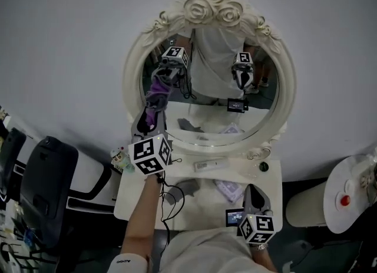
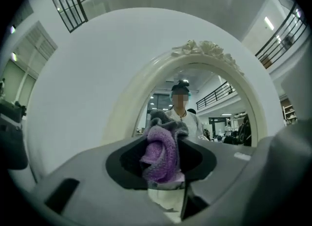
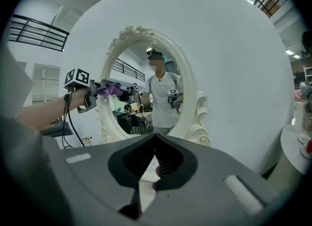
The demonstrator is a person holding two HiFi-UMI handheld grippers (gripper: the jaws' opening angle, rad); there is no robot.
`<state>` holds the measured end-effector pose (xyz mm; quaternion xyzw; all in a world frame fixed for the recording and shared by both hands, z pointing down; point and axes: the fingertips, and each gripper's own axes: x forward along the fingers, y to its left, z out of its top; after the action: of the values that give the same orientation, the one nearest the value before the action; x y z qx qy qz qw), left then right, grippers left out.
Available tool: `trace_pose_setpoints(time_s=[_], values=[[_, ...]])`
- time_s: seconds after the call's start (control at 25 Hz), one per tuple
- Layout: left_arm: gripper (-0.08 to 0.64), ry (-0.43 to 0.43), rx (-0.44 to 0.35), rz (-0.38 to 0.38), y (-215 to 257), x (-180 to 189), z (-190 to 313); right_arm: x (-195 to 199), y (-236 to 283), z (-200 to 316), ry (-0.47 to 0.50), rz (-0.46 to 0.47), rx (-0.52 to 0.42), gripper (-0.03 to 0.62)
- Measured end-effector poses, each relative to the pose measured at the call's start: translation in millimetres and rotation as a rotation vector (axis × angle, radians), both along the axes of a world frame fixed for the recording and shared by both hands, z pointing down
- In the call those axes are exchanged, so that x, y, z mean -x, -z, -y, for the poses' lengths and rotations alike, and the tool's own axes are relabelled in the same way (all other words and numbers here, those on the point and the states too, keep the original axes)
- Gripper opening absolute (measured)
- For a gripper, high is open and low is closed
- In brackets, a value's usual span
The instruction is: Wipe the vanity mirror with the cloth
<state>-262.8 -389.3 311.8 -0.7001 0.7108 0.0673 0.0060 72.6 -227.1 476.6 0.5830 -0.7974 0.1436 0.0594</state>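
My left gripper (image 1: 152,111) pinches the cloth (image 1: 158,95) at the mirror (image 1: 207,112) — press flat, overlap strokes; right gripper (image 1: 253,191) jaws together, empty.

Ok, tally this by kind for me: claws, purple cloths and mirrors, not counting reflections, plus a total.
Claws: 2, the left claw and the right claw
Purple cloths: 1, the cloth clamped in the left claw
Mirrors: 1, the vanity mirror
Total: 4
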Motion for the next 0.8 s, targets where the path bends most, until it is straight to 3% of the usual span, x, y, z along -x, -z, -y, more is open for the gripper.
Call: trace_pose_setpoints(time_s=[0.2, 0.4, 0.56, 0.68, 0.8], values=[[0.153, 0.047, 0.018, 0.008, -5.3, 31.4, -0.4, 15.8, 2.6, 5.1, 0.020, 0.001, -0.006, 0.008], [0.153, 0.004, -0.001, -0.033, -3.4, 17.8, -8.0, 10.9, 1.7, 3.0, -0.005, 0.009, 0.002, 0.008], [0.155, -0.113, -0.032, -0.034, 2.9, -31.7, -16.0, -0.7, -0.9, -2.0, -0.038, 0.008, 0.007, 0.008], [0.155, -0.230, -0.029, 0.024, -4.8, -92.9, -12.2, -14.1, -3.5, -7.9, -0.074, 0.004, 0.013, 0.008], [0.155, -0.343, 0.004, 0.013, -23.6, -153.3, -7.7, -31.2, -4.8, -16.7, -0.113, -0.004, 0.014, 0.008]])
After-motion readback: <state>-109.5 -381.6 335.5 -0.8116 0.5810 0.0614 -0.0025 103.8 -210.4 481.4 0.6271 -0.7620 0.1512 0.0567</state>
